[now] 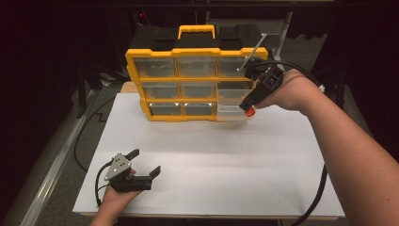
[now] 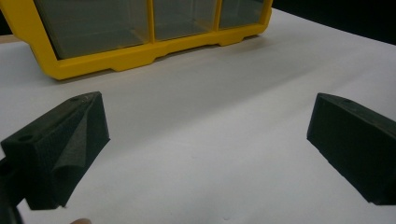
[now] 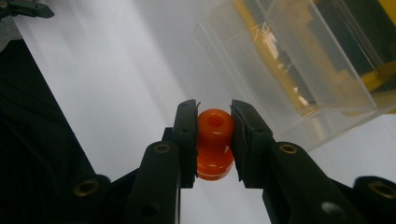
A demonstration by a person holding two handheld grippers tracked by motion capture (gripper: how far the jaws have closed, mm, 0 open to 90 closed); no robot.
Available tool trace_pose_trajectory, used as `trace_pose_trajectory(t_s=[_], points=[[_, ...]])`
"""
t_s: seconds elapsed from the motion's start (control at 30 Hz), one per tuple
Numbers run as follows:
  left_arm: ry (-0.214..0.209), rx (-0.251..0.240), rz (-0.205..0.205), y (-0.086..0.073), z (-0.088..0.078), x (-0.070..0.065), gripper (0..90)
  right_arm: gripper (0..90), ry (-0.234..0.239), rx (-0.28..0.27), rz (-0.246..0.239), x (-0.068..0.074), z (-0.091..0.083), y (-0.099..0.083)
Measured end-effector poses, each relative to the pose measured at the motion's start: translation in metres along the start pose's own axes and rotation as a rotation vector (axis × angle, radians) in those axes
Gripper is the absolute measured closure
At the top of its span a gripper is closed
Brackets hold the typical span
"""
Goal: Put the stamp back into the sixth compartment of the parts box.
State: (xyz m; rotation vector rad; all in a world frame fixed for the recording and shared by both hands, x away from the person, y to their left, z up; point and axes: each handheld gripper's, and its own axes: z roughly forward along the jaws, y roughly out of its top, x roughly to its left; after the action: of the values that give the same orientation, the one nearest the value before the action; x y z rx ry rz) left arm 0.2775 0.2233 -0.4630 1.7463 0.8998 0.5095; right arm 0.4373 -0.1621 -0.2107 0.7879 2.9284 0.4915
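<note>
Peg (image 3: 215,142) mostly hidden betw. R gripper (image 3: 214,140) jaws, clamped, by pulled-out drawer (image 1: 232,112); L gripper (image 1: 142,162) wide, resting low on table (image 1: 211,165).

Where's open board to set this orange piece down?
Widest bare patch: the white board between the yellow organizer and the left gripper, running on toward the right edge. Crowded: by the pulled-out clear drawer, where the right gripper holds the orange piece.

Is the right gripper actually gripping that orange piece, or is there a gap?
Touching. In the right gripper view, the right gripper has both jaws pressed flat against the sides of the orange piece, with no gap showing.
</note>
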Motion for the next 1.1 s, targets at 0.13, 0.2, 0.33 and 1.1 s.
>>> trace_pose_trajectory(t_s=[0.13,0.2,0.33,1.1], points=[[-0.001,0.001,0.001,0.0,0.0,0.0,0.2,73.5,-0.004,0.002,-0.001,-0.003,0.001,0.007],[-0.003,0.001,0.001,0.0,0.0,0.0,0.2,73.5,-0.01,0.002,0.004,-0.004,0.001,0.01],[-0.004,0.0,0.001,0.0,0.0,0.0,0.2,73.5,-0.019,0.005,0.007,-0.008,0.002,0.017],[-0.011,-0.008,-0.008,0.0,0.0,0.001,0.2,73.5,-0.065,0.021,0.018,-0.023,0.017,0.049]])
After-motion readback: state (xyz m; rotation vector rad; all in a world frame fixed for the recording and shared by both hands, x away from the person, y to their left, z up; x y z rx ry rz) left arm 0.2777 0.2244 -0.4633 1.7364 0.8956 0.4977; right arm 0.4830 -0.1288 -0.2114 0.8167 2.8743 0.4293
